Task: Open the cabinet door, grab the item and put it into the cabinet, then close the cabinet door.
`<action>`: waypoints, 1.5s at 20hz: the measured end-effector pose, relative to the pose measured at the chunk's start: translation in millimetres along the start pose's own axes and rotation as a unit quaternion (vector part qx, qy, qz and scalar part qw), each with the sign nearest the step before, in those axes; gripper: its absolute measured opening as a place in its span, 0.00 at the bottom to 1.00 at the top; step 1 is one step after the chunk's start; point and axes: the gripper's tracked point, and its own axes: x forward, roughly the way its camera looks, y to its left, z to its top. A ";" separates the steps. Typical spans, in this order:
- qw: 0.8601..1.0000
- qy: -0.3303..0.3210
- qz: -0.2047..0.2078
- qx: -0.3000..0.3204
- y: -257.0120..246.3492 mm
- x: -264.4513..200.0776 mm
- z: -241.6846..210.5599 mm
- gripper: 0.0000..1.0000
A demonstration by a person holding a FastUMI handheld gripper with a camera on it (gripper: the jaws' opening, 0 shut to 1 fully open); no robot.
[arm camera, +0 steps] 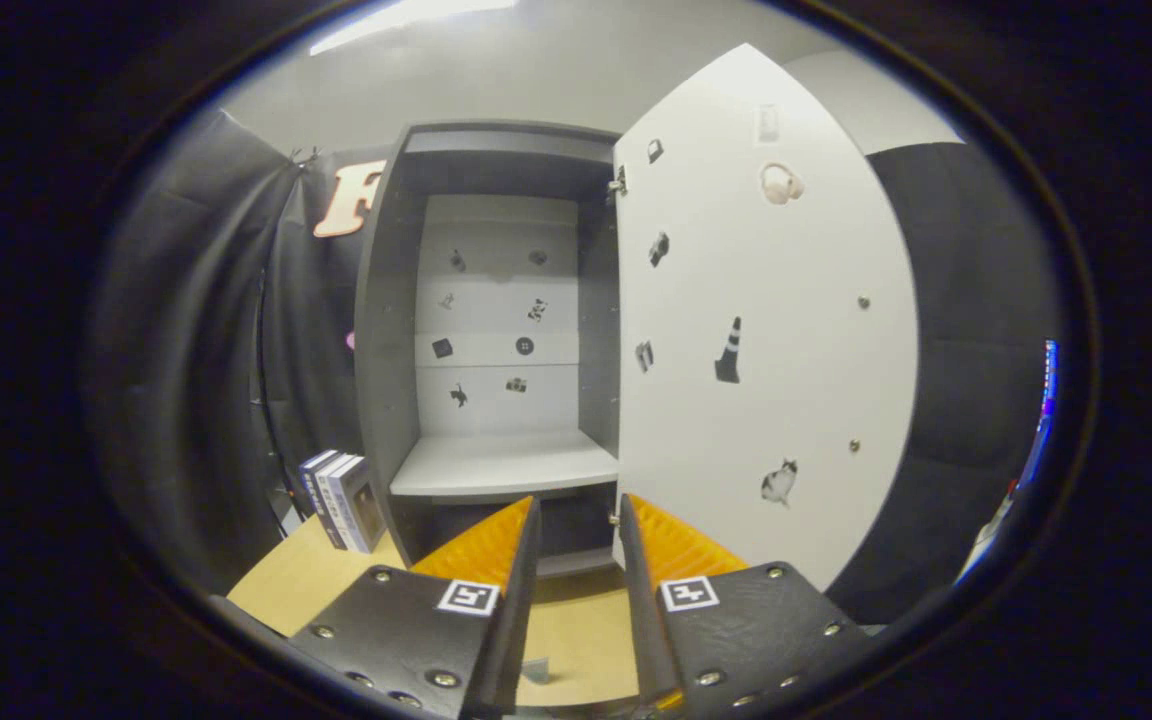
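Claw point(576, 520) open, empty; cabinet point(496, 330) base hidden.

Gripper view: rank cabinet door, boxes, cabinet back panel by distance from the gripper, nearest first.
The gripper is open, holding nothing.
1. Cabinet door: swung open, its edge just ahead of the right finger.
2. Boxes: standing on the table, left of the cabinet.
3. Cabinet back panel: deepest, behind the shelf.

No readable text. Cabinet door point(766, 330) carried picture stickers only, wordless. Boxes point(341, 497) at table's point(306, 580) left edge, beside cabinet point(496, 330), bore print too small to read.
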 end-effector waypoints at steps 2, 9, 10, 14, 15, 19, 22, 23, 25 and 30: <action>1.000 0.008 -0.002 0.007 13.7 1.4 -14.1 0.44; 0.998 0.042 -0.046 0.001 26.7 7.0 -86.2 0.96; 0.997 0.053 -0.052 0.001 27.2 7.2 -100.7 0.97; 0.994 0.089 -0.065 -0.015 33.0 12.8 -156.2 0.98; 0.993 0.101 -0.067 -0.017 34.3 14.3 -170.9 0.98; 0.985 0.152 -0.086 -0.009 35.4 22.2 -225.9 0.98; 0.977 0.191 -0.099 -0.011 34.2 28.0 -266.2 0.98; 0.974 0.204 -0.103 -0.011 33.9 29.9 -278.6 0.98; 0.968 0.225 -0.109 -0.007 34.7 38.5 -301.2 0.98; 0.954 0.269 -0.132 0.000 30.3 49.6 -349.1 0.97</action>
